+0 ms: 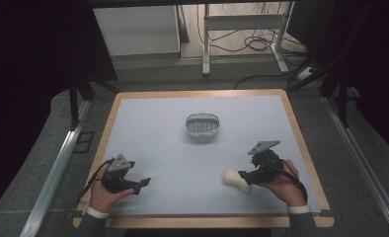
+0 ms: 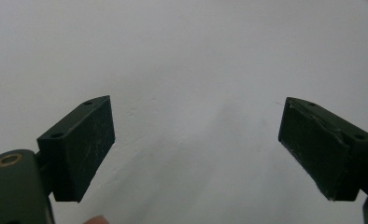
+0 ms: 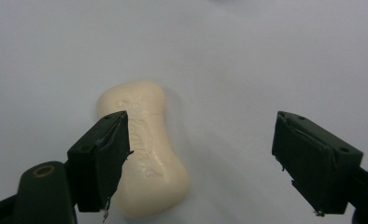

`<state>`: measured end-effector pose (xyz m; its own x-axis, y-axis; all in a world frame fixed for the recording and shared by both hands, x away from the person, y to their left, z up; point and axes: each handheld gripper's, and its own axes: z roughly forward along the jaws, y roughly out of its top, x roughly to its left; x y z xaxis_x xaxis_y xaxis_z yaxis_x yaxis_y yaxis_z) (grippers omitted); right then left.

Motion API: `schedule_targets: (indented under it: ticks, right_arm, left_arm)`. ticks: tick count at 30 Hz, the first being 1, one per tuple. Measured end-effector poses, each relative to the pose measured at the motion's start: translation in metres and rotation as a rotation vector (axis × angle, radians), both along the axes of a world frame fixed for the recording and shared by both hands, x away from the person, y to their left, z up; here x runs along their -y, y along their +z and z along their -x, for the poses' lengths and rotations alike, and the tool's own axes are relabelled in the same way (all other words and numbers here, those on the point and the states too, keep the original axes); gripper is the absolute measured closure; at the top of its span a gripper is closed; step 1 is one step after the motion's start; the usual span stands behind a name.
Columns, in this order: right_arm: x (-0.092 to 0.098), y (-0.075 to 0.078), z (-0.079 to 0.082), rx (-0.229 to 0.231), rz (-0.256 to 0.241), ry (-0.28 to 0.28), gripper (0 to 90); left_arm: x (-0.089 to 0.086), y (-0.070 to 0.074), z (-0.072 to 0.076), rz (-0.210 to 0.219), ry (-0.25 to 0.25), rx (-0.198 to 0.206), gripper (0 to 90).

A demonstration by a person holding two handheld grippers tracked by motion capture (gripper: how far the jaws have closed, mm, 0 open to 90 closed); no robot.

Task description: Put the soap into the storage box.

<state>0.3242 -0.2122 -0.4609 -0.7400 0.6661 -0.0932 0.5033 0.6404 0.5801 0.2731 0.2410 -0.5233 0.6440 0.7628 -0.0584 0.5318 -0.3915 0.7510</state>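
A cream bar of soap [image 3: 145, 149] lies flat on the pale surface [image 1: 173, 143], toward its near right part. The right gripper [image 3: 198, 161] has its fingers [image 3: 100, 161] spread wide and grips nothing; in the right gripper view the soap sits under and just beside the left-hand finger, mostly off-centre from the gap, well clear of the other finger. The left gripper [image 2: 196, 149], near the front left, also stands wide open over bare surface. A small metal basket [image 1: 202, 127] sits mid-surface, well apart.
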Motion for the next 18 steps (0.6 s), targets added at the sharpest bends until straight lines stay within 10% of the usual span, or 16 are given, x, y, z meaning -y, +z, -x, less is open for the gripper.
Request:
schedule_targets:
  ticks: [18]
  right_arm:
    - [-0.028, -0.001, -0.002, -0.074, 0.091, 0.095, 26.7]
  left_arm:
    - [0.000, 0.000, 0.000, -0.004, -0.004, 0.000, 11.2]
